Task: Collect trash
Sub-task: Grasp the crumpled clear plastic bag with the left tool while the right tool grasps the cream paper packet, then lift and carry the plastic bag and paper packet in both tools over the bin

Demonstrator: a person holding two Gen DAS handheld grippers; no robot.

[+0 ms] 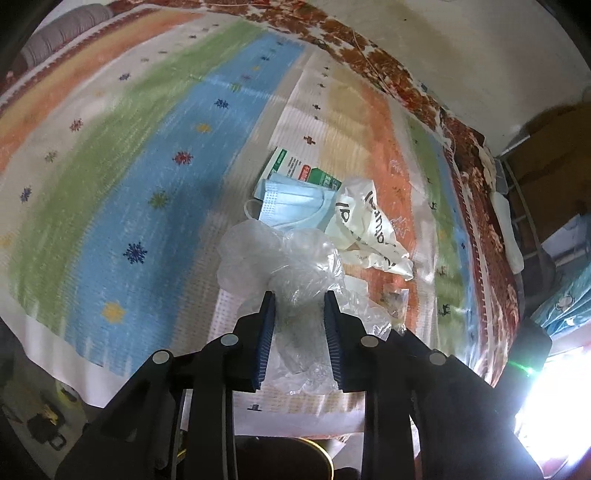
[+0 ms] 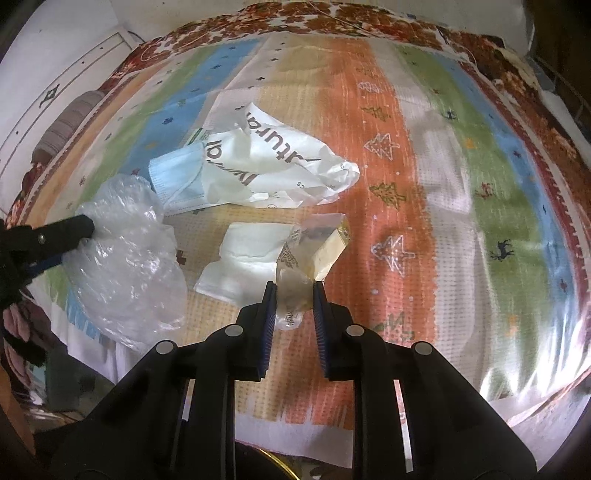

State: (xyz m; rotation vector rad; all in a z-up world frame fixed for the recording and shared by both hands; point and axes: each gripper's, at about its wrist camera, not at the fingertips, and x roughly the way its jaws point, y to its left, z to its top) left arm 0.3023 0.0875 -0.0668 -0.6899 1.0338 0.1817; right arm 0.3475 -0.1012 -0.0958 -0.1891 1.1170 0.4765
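Observation:
My left gripper (image 1: pixel 299 295) is shut on a crumpled clear plastic bag (image 1: pixel 284 258), which bulges out past its fingertips. The right wrist view shows the same bag (image 2: pixel 125 251) at the left, with a left finger (image 2: pixel 70 230) against it. My right gripper (image 2: pixel 294 286) is shut on a clear and yellow wrapper (image 2: pixel 317 247) that stands up from the bedspread. A white tissue (image 2: pixel 247 258) lies just left of the wrapper. Further back lie a blue face mask (image 1: pixel 295 203) (image 2: pixel 177 177), a crumpled white paper bag with brown lettering (image 1: pixel 365 225) (image 2: pixel 273 158) and a green and white carton (image 1: pixel 295 168).
Everything rests on a striped, colourful bedspread (image 2: pixel 369 129) with a red floral border (image 2: pixel 332 18). A grey cushion (image 1: pixel 66 29) lies at the far left edge. Below the bed's near edge is the floor with dark objects (image 1: pixel 44 424). Furniture stands beyond the right side (image 1: pixel 546 166).

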